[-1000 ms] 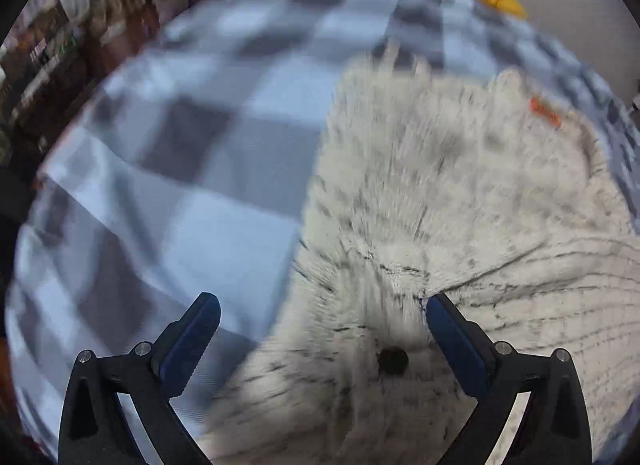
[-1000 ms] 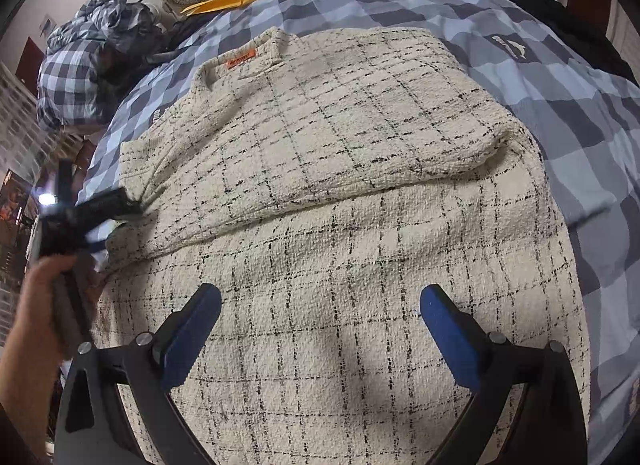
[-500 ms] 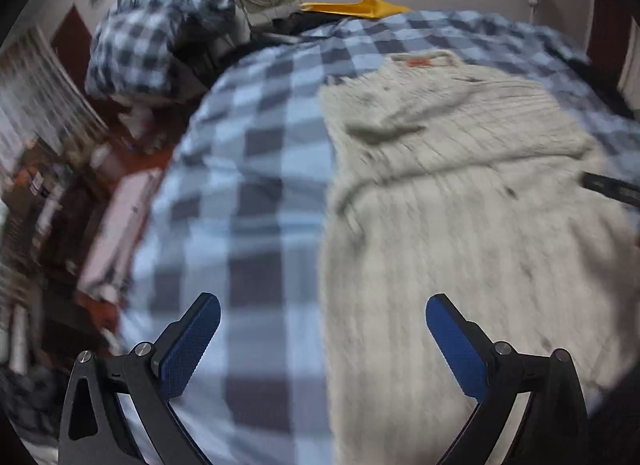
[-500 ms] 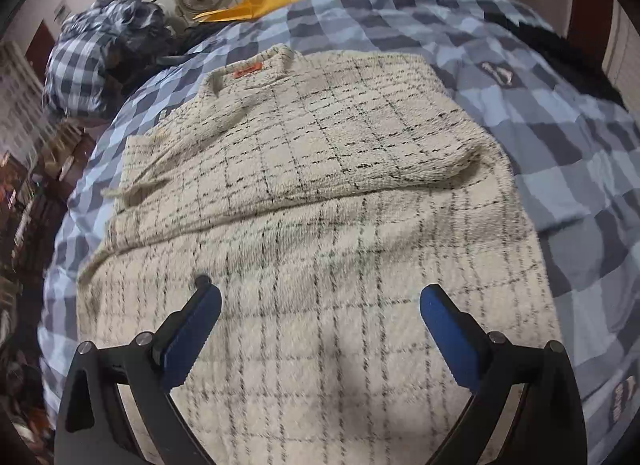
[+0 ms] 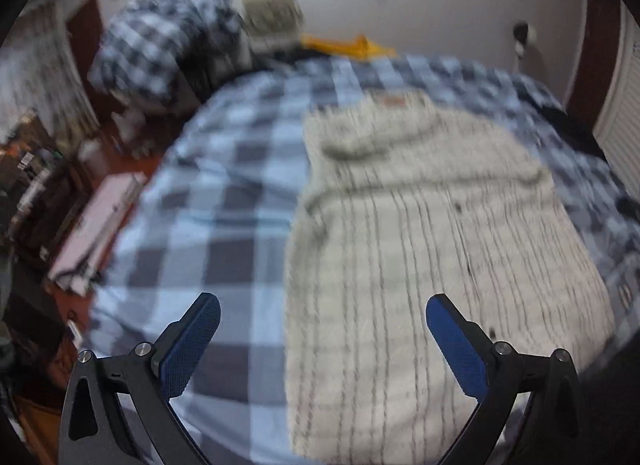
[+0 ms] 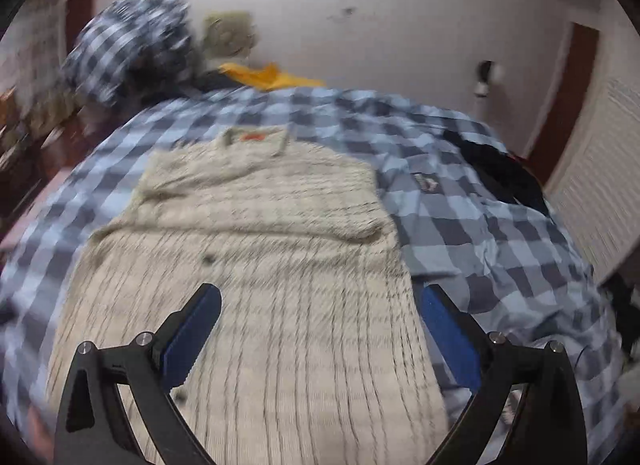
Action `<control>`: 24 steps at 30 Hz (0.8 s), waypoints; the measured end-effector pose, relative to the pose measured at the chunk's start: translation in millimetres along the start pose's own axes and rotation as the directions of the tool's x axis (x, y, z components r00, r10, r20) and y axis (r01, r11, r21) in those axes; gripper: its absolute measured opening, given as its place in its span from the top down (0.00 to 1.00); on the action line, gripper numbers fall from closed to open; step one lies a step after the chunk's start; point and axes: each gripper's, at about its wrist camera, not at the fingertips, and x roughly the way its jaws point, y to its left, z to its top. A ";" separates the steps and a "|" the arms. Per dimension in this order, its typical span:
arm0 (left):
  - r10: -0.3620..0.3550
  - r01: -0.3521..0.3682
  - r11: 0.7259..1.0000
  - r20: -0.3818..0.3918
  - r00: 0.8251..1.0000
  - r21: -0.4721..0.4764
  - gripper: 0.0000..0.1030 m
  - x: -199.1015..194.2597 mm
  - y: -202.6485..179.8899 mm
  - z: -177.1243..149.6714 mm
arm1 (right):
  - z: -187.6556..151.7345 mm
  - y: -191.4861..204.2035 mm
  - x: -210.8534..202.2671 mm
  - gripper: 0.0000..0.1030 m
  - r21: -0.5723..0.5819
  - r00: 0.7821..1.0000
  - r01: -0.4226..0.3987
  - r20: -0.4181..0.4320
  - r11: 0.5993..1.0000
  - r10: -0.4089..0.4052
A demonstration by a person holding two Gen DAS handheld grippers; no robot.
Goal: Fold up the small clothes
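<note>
A cream shirt with thin black checks (image 5: 432, 241) lies flat on the blue checked bedspread (image 5: 224, 201), its sides folded in and its orange neck label (image 5: 394, 101) at the far end. My left gripper (image 5: 323, 327) is open and empty above the shirt's near left edge. The same cream shirt (image 6: 272, 265) fills the middle of the right wrist view. My right gripper (image 6: 320, 321) is open and empty over the shirt's near half. Both views are blurred by motion.
A bundle of checked bedding (image 6: 132, 49), a small fan (image 6: 230, 35) and a yellow item (image 6: 268, 75) sit beyond the bed's far end. Dark clothing (image 6: 500, 173) lies on the bed's right side. Cluttered floor and shelves (image 5: 44, 185) are to the left.
Both grippers have pulled back and lifted away from the shirt, so more of the bed and the room shows. The shirt lies as before. Both stay open.
</note>
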 end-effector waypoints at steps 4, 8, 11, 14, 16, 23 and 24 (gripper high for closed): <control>-0.014 0.023 0.997 0.122 0.992 -0.071 0.00 -21.2 11.7 6.3 | 8.1 -20.3 -28.0 0.05 -0.002 0.994 -0.087 -0.062 0.996 0.086; 0.050 -0.039 0.996 0.140 0.989 -0.078 0.00 -22.6 14.6 7.9 | 1.4 -48.4 -53.9 0.05 0.148 0.982 -0.186 0.056 0.971 0.179; 0.067 -0.058 0.996 0.137 0.988 -0.069 0.00 -15.9 15.5 3.4 | -2.2 -66.1 -50.2 0.05 0.329 0.979 -0.199 0.028 0.923 0.201; 0.152 -0.145 0.988 0.235 0.960 -0.045 0.00 -19.5 11.6 -2.5 | -10.5 -80.9 -46.0 0.05 0.480 0.985 -0.161 0.020 0.863 0.173; 0.219 -0.220 0.975 0.293 0.931 -0.029 0.00 -24.6 6.5 -5.4 | -13.1 -81.3 -47.8 0.05 0.499 0.992 -0.117 0.023 0.859 0.122; 0.197 -0.215 0.975 0.232 0.952 0.053 0.00 -18.6 1.4 -5.6 | -15.4 -72.4 -31.6 0.05 0.358 0.991 -0.122 -0.007 0.926 0.134; 0.190 -0.204 0.978 0.209 0.959 0.049 0.00 -16.0 2.1 -5.9 | -17.5 -71.4 -34.1 0.05 0.311 0.987 -0.152 0.004 0.938 0.159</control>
